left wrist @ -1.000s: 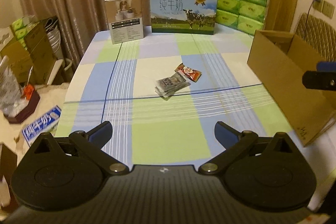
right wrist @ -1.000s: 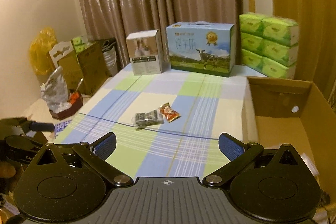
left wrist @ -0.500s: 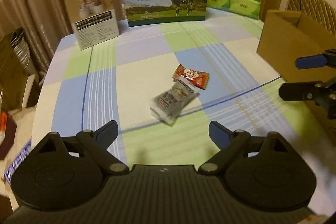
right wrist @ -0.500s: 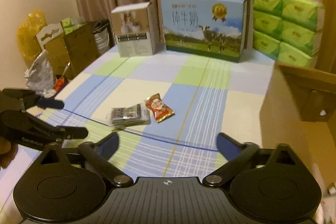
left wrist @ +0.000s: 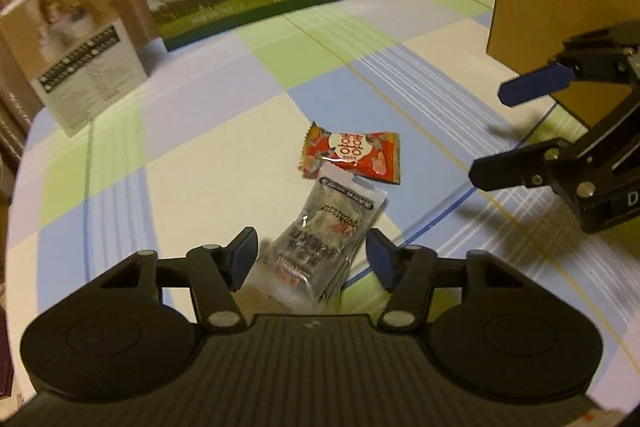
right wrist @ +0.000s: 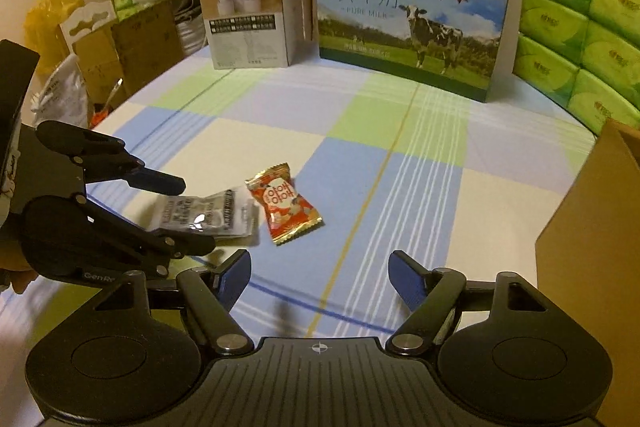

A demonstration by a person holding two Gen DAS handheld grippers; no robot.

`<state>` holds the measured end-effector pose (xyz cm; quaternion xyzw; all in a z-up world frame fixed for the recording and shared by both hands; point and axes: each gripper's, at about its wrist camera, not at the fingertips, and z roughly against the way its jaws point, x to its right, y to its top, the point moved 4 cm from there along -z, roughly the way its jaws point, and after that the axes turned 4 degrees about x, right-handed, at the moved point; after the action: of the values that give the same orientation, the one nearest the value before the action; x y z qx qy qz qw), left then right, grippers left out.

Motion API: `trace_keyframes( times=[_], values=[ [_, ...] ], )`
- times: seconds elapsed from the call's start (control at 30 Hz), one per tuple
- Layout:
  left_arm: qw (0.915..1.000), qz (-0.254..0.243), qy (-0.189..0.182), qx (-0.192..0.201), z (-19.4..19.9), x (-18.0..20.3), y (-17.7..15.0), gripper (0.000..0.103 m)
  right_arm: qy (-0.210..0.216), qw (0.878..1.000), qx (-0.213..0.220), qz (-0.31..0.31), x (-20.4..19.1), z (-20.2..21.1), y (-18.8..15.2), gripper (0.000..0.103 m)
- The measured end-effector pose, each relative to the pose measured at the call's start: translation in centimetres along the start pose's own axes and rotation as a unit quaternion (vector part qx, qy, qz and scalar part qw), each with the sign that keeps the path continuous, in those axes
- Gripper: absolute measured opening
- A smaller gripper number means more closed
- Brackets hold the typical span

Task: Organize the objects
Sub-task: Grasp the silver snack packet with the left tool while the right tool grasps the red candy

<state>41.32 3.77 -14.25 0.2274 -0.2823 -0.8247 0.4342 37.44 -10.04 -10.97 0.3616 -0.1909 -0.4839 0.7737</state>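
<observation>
Left tool (left wrist: 310,257): brought down within the last second, jaws apart, now straddling the near end of the silver snack packet (left wrist: 326,247); not yet clamped. Right tool (right wrist: 318,277): jaws apart, empty, brought closer, red candy wrapper (right wrist: 286,209) just ahead. Both items lie touching at mid-bench (right wrist: 400,131). Cardboard box (left wrist: 560,15) stands at the right edge; pickup judged imminent.

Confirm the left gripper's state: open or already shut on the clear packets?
Open. The left gripper has its jaws spread on either side of the clear packets, with gaps showing on both sides; the packets lie flat on the tablecloth.
</observation>
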Motion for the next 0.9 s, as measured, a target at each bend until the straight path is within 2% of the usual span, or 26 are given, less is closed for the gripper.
trace_keyframes(
  times=[0.03,0.1,0.23,0.33,0.43,0.67,0.73,0.77,0.9],
  values=[
    [1.0000,-0.001,-0.004,-0.002,-0.3,-0.1,0.0,0.048,0.001,1.000,-0.002,0.003,-0.1,-0.5,0.1,0.074],
    [0.9998,0.014,-0.014,-0.001,-0.3,-0.5,0.0,0.033,0.008,1.000,-0.004,0.009,-0.2,-1.2,0.3,0.073],
    [0.9978,0.065,0.009,0.001,0.7,-1.8,-0.8,0.032,0.026,0.999,0.004,0.026,-0.8,-2.7,1.1,0.072],
    [0.9917,0.122,0.041,0.001,1.3,-2.9,-1.9,0.032,0.038,0.998,0.011,0.041,-1.4,-4.2,1.8,0.071],
    [0.9879,0.144,0.058,0.007,1.9,-3.1,-2.4,0.032,0.049,0.997,0.011,0.055,-2.0,-5.9,2.2,0.068],
    [0.9868,0.149,0.061,0.018,1.8,-2.8,-2.5,0.033,0.059,0.994,-0.003,0.087,-2.6,-8.8,2.3,0.050],
    [0.9866,0.150,0.060,0.020,1.7,-2.7,-2.5,0.033,0.059,0.995,0.001,0.084,-2.7,-8.8,2.2,0.040],
    [0.9868,0.149,0.061,0.022,1.6,-2.6,-2.5,0.033,0.056,0.995,0.002,0.082,-2.8,-8.7,2.2,0.027],
    [0.9862,0.152,0.061,0.025,1.5,-2.6,-2.5,0.034,0.048,0.996,0.008,0.080,-3.2,-7.8,1.3,0.024]
  ],
)
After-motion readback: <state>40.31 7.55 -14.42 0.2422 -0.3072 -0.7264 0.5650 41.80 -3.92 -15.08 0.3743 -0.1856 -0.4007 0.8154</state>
